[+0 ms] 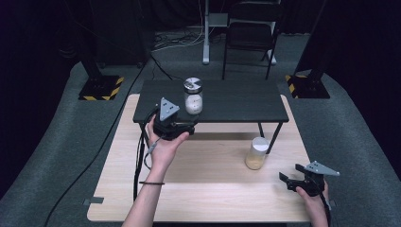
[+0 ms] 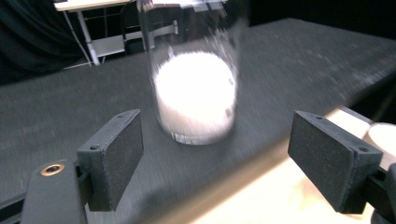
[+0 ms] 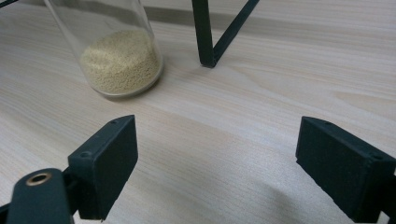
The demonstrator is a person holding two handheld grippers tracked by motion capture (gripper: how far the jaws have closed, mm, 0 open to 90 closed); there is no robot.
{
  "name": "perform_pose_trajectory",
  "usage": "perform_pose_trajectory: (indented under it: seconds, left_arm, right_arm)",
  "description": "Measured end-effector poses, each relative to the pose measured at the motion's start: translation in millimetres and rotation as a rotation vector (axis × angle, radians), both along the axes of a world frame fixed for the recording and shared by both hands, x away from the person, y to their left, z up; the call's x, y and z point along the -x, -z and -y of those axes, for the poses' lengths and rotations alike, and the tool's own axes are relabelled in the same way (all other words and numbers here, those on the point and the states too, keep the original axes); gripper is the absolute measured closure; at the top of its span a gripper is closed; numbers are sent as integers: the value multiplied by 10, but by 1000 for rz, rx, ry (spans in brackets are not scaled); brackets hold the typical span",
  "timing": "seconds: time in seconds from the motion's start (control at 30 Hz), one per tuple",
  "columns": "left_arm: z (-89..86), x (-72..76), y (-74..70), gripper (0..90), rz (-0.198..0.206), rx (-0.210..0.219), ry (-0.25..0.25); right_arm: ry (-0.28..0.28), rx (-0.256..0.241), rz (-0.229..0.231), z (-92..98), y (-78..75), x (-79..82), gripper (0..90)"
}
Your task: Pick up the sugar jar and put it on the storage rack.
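Note:
A lidded glass jar of white powder (image 1: 193,96) stands on the black raised shelf (image 1: 236,101). In the left gripper view the jar (image 2: 195,93) is just beyond the two pads, centred between them. My left gripper (image 1: 187,127) is open at the shelf's front edge, nothing between its jaws. A glass jar of yellowish grains (image 1: 257,153) stands on the wooden table (image 1: 208,189) below the shelf. My right gripper (image 1: 289,178) is open low at the table's right front, with that jar (image 3: 116,56) ahead and left of it.
One black shelf leg (image 3: 205,32) comes down onto the wood just right of the grain jar. A folding chair (image 1: 249,33) and stand bases (image 1: 100,87) sit on the grey floor behind the table. Cables trail off the left side.

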State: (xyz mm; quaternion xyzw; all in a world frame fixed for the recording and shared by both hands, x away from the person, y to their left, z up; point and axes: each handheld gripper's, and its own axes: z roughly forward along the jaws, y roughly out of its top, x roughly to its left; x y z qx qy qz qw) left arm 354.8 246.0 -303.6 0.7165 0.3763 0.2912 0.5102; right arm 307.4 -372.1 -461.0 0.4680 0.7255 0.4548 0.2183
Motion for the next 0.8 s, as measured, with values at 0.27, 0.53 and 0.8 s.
perform_pose_trajectory:
  seconds: [0.27,0.53,0.8]
  left_arm:
    - [-231,335,275,119,27,-41,111]
    - [-385,552,663,110,7,-59,117]
    - [-599,691,1145,109,-55,-66,97]
  right_arm:
    - [4,1,0,-7,0,5,118]
    - [6,-1,1,-9,1,12,118]
    - [8,-1,0,-11,1,13,118]
